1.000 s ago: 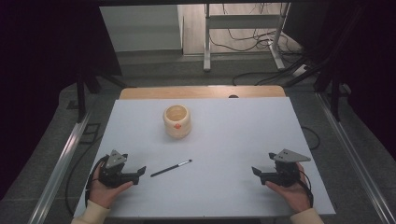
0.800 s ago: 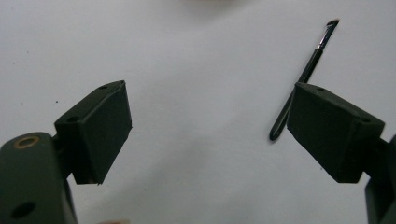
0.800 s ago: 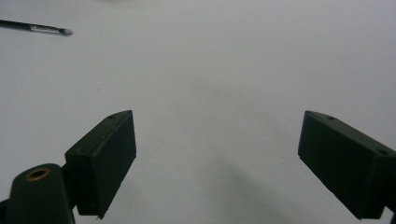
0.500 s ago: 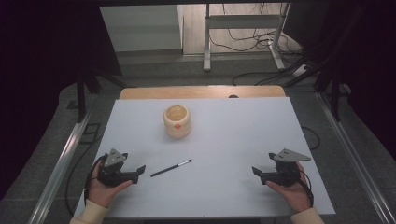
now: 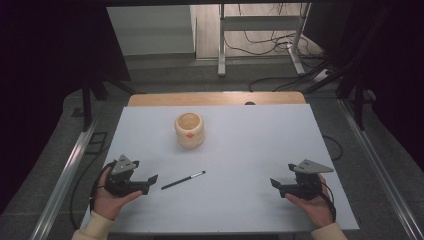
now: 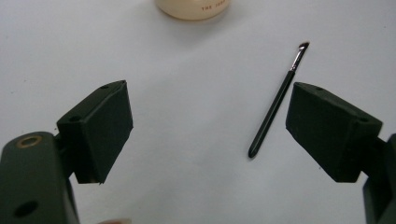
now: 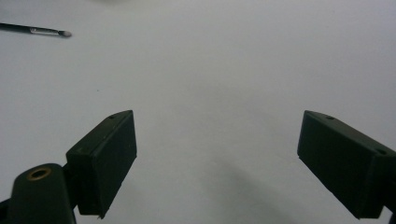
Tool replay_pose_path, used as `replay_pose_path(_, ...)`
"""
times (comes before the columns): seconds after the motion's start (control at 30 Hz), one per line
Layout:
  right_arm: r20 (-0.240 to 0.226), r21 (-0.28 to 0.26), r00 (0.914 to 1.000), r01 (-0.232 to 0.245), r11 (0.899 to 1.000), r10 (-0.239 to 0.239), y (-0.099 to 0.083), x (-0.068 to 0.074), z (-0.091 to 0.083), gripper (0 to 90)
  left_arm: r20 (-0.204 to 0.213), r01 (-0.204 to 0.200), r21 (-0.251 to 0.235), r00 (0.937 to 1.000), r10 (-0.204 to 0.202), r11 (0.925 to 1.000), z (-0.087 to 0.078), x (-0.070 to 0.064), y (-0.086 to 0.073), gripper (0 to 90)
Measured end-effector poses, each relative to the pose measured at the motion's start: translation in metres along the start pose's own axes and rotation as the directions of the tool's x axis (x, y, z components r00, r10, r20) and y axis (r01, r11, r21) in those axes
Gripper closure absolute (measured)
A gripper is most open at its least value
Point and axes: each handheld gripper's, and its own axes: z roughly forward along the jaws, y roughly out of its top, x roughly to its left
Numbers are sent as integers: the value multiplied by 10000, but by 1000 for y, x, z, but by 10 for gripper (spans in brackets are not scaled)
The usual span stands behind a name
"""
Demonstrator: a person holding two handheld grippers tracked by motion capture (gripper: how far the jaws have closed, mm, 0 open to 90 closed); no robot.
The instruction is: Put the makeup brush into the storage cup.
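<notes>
Both claws rest spread near the worktop's front edge; the left claw [image 5: 151,179] must reach forward for the brush [image 5: 183,180] next.

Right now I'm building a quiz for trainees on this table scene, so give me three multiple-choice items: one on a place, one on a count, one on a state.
1. Where does the black brush lie?
A. Inside the cup
B. Flat on the table, nearer the left gripper
C. Between the right gripper's jaws

2. How many cups stand on the white table?
A. One
B. Two
C. Three

3. How do the left gripper's jaws stand?
A. Shut on the brush
B. Shut on nothing
C. Wide apart, holding nothing

Answers:
1 B: the high view shows it just ahead of the left gripper, far from the right gripper.
2 A: one cream cup.
3 C: the left gripper view shows bare table between the jaws.
</notes>
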Motion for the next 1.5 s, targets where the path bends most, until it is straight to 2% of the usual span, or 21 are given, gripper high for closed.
replay_pose_path(0.5,3,-5,10000,-24,10000,24,-1,0,0,117,329,-452,172,9985,446,9988,6,-8,12,154)
replay_pose_path(0.93,0,95,10000,-24,10000,24,-1,0,2,119,456,-642,242,9970,631,9976,12,-15,23,158)
replay_pose_path(1.5,-12,64,10000,-15,10000,15,-1,0,1,124,812,-1238,642,9896,1185,9902,29,-29,35,160)
